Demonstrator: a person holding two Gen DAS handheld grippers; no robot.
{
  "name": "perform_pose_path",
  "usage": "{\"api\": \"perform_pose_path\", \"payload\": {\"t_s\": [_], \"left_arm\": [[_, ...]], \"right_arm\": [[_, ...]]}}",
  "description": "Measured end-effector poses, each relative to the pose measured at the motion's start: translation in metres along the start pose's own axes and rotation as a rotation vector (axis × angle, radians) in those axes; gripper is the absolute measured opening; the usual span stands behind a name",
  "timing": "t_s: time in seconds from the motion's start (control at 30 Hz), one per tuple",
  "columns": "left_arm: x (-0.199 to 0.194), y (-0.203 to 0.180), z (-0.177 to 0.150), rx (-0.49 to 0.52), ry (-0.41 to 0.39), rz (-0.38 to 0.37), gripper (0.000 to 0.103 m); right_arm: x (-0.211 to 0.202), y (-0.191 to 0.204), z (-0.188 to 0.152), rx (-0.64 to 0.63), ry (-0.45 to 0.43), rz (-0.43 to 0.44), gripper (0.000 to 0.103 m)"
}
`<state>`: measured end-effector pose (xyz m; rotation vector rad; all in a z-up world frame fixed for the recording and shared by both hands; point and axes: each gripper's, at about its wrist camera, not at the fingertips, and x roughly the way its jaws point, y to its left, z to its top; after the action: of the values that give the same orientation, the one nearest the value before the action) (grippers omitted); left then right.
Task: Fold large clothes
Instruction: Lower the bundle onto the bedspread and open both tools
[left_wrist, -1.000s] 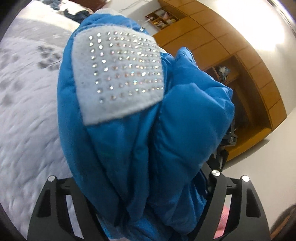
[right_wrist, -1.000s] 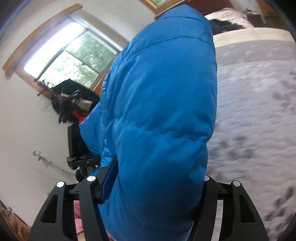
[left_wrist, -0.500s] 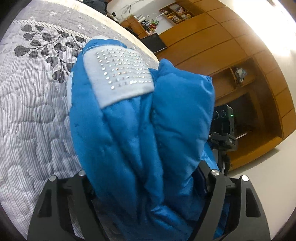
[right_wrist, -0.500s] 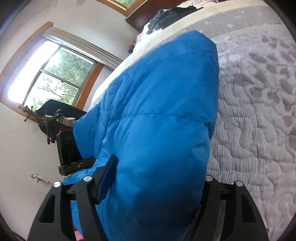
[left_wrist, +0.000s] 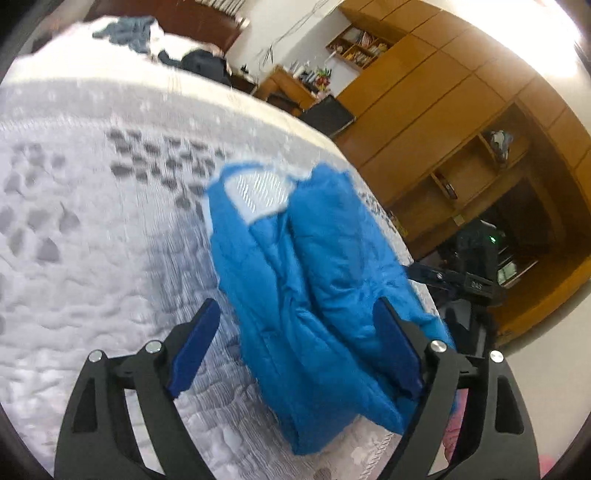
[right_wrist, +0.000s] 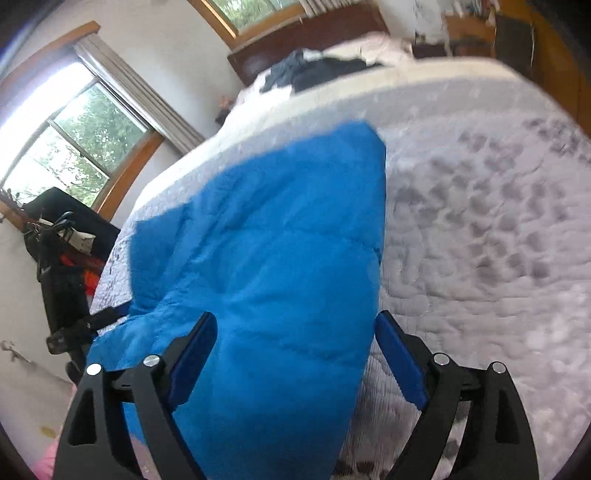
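A bright blue puffer jacket (left_wrist: 314, 288) lies bunched on the grey quilted bed (left_wrist: 92, 258), its white rhinestone patch (left_wrist: 258, 194) at the far end. My left gripper (left_wrist: 295, 332) stands open just behind the jacket, blue pads spread either side of its near end. In the right wrist view the same jacket (right_wrist: 277, 258) spreads flat over the bed's left side. My right gripper (right_wrist: 295, 339) is open too, fingers wide apart around the jacket's near edge without pinching it.
Dark clothes (right_wrist: 314, 70) lie heaped by the wooden headboard. Wooden wardrobes and shelves (left_wrist: 461, 122) line the right wall. A black tripod with a camera (left_wrist: 476, 258) stands beside the bed. A window (right_wrist: 74, 136) and a dark rack (right_wrist: 62, 251) are on the left.
Both grippers have opened and let go of the jacket. It has dropped onto the bed, and the grippers have drawn back from it.
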<state>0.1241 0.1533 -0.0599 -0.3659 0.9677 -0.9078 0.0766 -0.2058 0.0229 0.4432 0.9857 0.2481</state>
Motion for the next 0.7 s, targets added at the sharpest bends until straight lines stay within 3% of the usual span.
{"api": "perform_pose_path", "payload": {"t_s": [0.17,0.33,0.4,0.47,0.53,0.63,0.7], "left_arm": [[0.007,-0.026,0.027,0.033,0.007,-0.015,0.086],[0.047,-0.025,0.038,0.002,0.074,0.046,0.085],[0.059,-0.022,0.042,-0.012,0.083,0.065,0.075],[0.059,-0.020,0.042,0.001,0.078,0.091,0.051],[0.055,-0.016,0.040,0.006,0.076,0.093,0.040],[0.046,-0.005,0.032,-0.005,0.083,0.092,0.033],[0.039,0.003,0.024,-0.014,0.085,0.091,0.032]], "right_arm": [[-0.028,0.029,-0.013,-0.049,-0.025,0.062,0.088],[-0.031,0.052,-0.036,-0.113,0.031,0.129,0.088],[-0.023,0.066,-0.041,-0.126,0.059,0.150,0.088],[-0.016,0.072,-0.046,-0.138,0.081,0.156,0.089],[-0.010,0.077,-0.050,-0.148,0.095,0.159,0.091],[0.005,0.085,-0.055,-0.147,0.142,0.216,0.093],[0.014,0.098,-0.057,-0.177,0.156,0.196,0.095]]}}
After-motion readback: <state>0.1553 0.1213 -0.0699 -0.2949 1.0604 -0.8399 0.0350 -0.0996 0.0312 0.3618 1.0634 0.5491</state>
